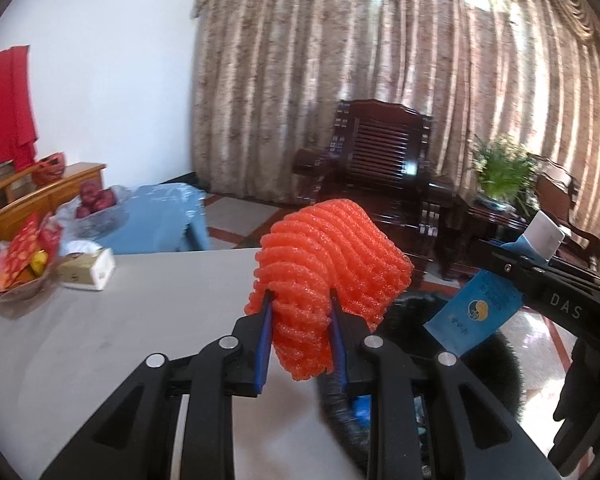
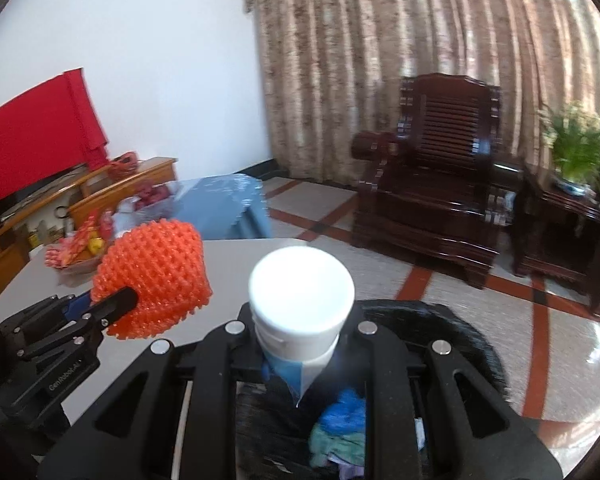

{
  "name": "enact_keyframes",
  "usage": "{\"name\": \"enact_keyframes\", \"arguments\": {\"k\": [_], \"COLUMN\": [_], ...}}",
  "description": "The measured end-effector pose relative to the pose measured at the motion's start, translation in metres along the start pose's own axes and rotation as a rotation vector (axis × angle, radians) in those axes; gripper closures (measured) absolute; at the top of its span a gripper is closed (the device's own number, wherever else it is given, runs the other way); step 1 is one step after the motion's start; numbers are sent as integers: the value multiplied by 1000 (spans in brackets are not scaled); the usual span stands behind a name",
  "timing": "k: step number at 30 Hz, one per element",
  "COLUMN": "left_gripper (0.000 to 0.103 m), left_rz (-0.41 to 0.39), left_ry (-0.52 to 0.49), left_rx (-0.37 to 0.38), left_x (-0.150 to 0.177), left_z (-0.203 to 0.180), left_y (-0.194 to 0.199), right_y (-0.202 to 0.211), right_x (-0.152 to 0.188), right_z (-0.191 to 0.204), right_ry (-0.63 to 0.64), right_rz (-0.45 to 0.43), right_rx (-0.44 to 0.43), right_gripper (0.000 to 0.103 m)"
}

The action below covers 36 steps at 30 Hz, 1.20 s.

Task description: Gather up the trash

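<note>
1. Left claw (image 1: 300, 312): both blue pads pinch the orange foam fruit net (image 1: 331, 256), held clear above the bench (image 1: 120, 320) near its far edge. We judge the grip is low on the net so the bulk hangs free to drop.
2. Right claw (image 2: 300, 344): clamped narrow on a white-capped pouch (image 2: 301, 292), cap pointing forward, its blue-and-white body squeezed between the jaws. From the left wrist view the pouch's blue label shows just off the bench's right edge.
3. Both pieces sit over or beside the black trash bin (image 2: 451, 328), which stands on the floor against the bench's far right corner. We take this as the carry-to-bin step.
4. Bin contents: crumpled blue and green scraps (image 2: 339, 420); the rest is too dark to tell.
5. Far left corner of the bench: a snack bowl (image 1: 20, 276) with red packets, and a tissue box (image 1: 88, 270).
</note>
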<state>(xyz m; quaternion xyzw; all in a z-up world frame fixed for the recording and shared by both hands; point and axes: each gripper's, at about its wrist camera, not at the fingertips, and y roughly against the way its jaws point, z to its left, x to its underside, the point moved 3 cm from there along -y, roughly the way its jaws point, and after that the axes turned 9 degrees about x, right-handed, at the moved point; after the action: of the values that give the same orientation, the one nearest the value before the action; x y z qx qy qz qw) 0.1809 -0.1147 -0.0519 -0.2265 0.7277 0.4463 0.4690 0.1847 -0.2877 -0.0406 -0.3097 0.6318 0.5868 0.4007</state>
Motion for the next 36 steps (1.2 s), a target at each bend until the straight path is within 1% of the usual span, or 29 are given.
{"name": "enact_keyframes", "arguments": {"k": [4, 7, 12, 16, 17, 18, 19, 20, 21, 22, 24, 25, 26, 27, 28, 30, 36], "left_gripper": [78, 77, 77, 77, 74, 69, 66, 54, 48, 45, 37, 35, 32, 30, 29, 20, 12], "left_rz": [7, 14, 34, 77, 90, 105, 115, 123, 125, 126, 117, 113, 109, 106, 102, 97, 81], "left_ry": [-31, -38, -56, -66, -66, -65, -61, -55, -51, -50, -66, -71, -72, -71, -68, -69, -70], "left_rx": [52, 74, 100, 121, 132, 142, 148, 154, 160, 161, 153, 148, 143, 140, 135, 121, 100], "left_x": [0, 0, 1, 6, 7, 8, 10, 10, 11, 11, 12, 12, 11, 10, 9, 6, 3], "left_z": [-33, -48, -71, -87, -90, -91, -92, -93, -93, -92, -90, -90, -87, -87, -83, -80, -65], "left_y": [-20, -34, -62, -88, -95, -99, -103, -106, -106, -106, -102, -101, -99, -98, -94, -92, -62], "right_y": [-2, -4, -18, -34, -39, -43, -48, -52, -53, -54, -55, -54, -52, -49, -49, -46, -26], "right_x": [11, 22, 37, 46, 48, 50, 54, 57, 59, 63, 68, 69, 71, 73, 73, 74, 64], "right_z": [-36, -57, -86, -98, -101, -102, -105, -107, -109, -112, -117, -120, -122, -123, -126, -125, -108], "right_ry": [-14, -24, -49, -55, -53, -49, -41, -37, -35, -32, -42, -49, -57, -68, -75, -93, -99], "right_rz": [8, 20, 44, 71, 79, 92, 108, 113, 113, 115, 117, 114, 107, 102, 106, 113, 90], "right_rx": [69, 106, 145, 166, 170, 176, 191, 213, 233, 251, 270, 282, 295, 304, 301, 292, 221], "right_gripper": [83, 83, 83, 83, 81, 80, 69, 50, 43, 36, 27, 16, 11, 11, 7, 6, 5]}}
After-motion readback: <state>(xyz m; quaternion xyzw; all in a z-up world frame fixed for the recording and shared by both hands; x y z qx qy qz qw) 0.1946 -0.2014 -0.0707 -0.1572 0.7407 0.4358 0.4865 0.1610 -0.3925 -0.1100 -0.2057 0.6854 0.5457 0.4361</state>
